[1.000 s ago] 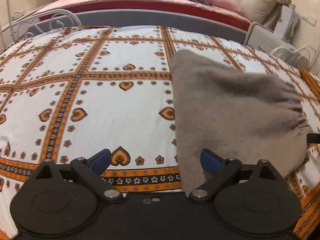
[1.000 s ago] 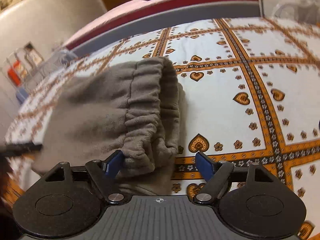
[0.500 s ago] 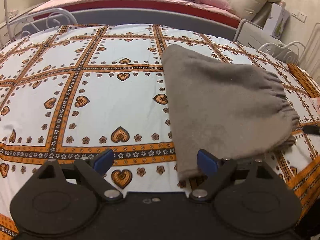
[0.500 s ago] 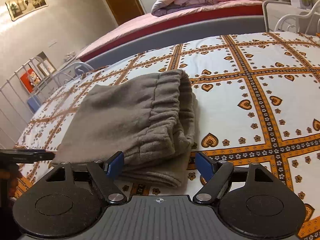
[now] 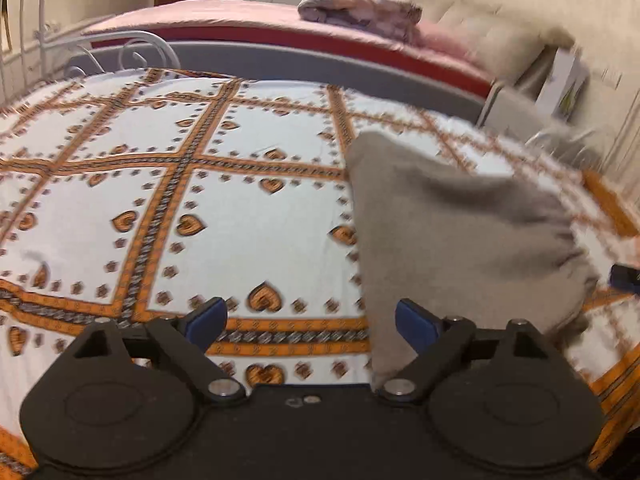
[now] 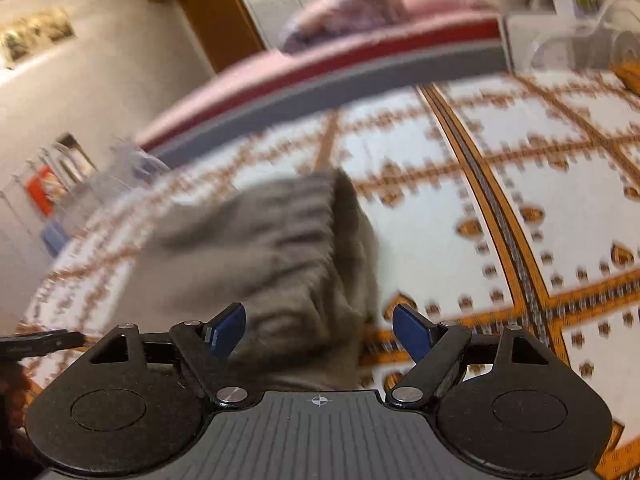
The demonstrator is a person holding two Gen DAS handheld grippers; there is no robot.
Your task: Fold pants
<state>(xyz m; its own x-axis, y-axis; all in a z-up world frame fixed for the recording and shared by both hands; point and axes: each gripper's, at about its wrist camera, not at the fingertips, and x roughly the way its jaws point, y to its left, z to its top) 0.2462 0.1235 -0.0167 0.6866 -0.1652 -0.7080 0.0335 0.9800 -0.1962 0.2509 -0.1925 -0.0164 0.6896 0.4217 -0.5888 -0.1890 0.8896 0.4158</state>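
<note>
The pants (image 5: 460, 240) lie folded into a compact, roughly trapezoidal bundle on the bed sheet (image 5: 240, 208); the fabric is a taupe, fleece-like knit with a soft matte nap. The gathered elastic waistband (image 6: 296, 224) forms a ribbed, puckered edge on the side nearest the right gripper (image 6: 319, 330); in the left view the same edge shows as a scalloped outline. The sheet is white cotton-like cloth printed with orange lattice bands, hearts and small flowers.

The left gripper (image 5: 311, 320) has its fingers (image 5: 208, 318) spread wide, with nothing between them; the blue pad of the right-hand finger overlaps the pants' near corner in the picture, contact not discernible. The right gripper's jaws have just been opening and stand wide, with the bundle's near end showing between the blue fingers (image 6: 412, 332), which do not press on it; this view is motion-blurred.

Behind stands a second bed (image 5: 280, 36), pink-covered, carrying a rolled quilt (image 5: 360, 10).
</note>
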